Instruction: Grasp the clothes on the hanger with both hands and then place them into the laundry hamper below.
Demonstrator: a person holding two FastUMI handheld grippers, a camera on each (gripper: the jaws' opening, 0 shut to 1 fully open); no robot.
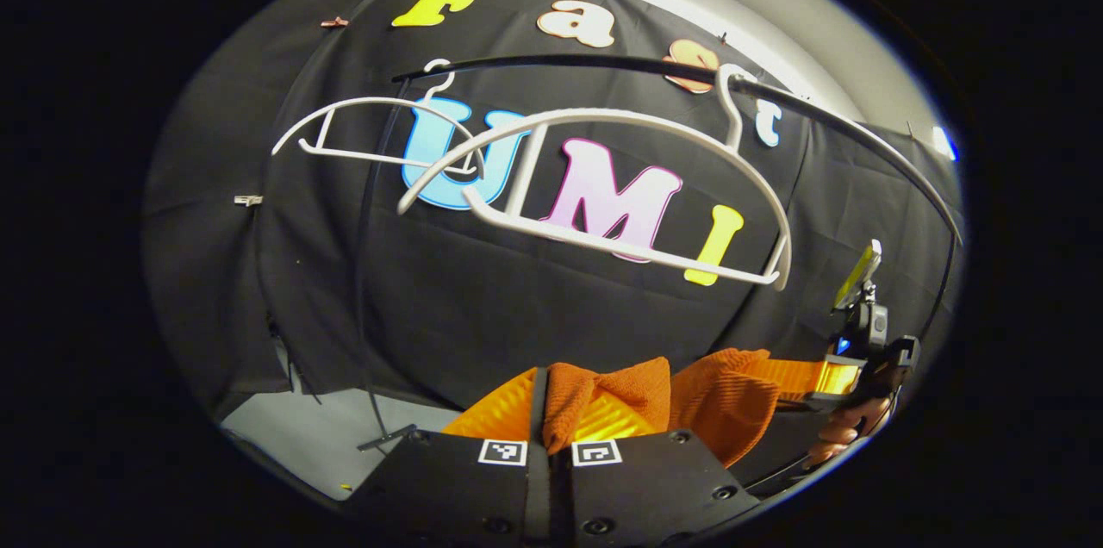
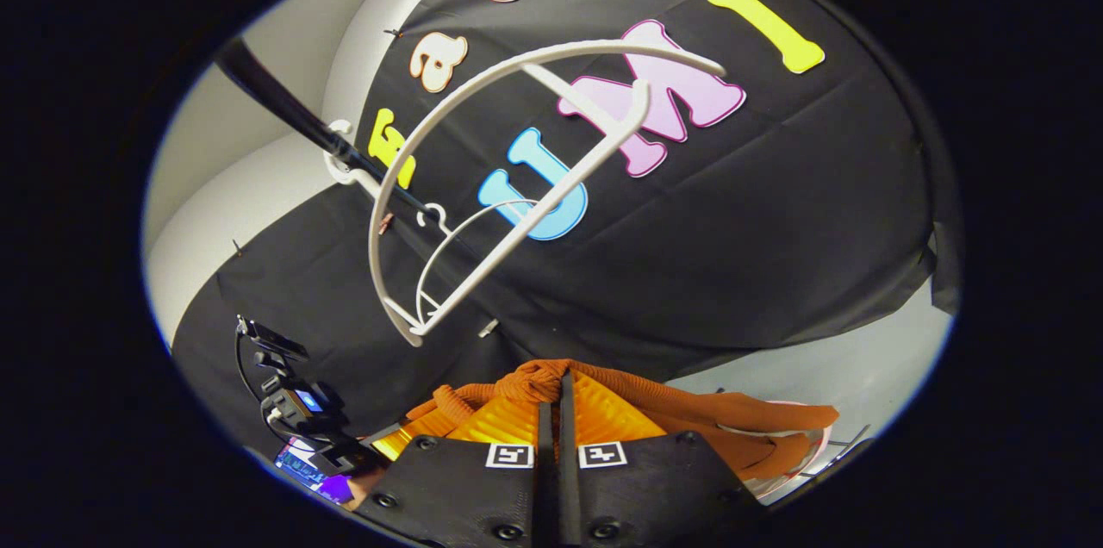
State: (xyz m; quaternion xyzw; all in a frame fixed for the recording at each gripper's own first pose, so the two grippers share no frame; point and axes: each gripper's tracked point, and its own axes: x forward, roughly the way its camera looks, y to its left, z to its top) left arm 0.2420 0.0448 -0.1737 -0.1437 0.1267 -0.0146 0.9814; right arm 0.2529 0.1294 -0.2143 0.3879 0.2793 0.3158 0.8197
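Observation:
An orange knitted garment [image 1: 620,397] hangs stretched between my two grippers, below the bare white hanger [image 1: 603,238] it sits under. My left gripper [image 1: 548,397] is shut on one bunched edge of the cloth. Farther right, my right gripper [image 1: 849,380], held by a hand [image 1: 849,427], grips the other end. In the right gripper view, my right gripper [image 2: 558,389] is shut on a twisted fold of the garment [image 2: 732,419], which trails off to the right. My left gripper [image 2: 379,443] shows at lower left. A pale rim [image 2: 810,449] under the cloth may be the hamper.
A black rail [image 1: 603,61] carries the near hanger and a second empty white hanger [image 1: 362,156] farther left. The rail [image 2: 276,104] and both hangers [image 2: 482,100] rise above my right gripper. Black cloth forms the back wall, with pale floor [image 1: 310,436] beneath it.

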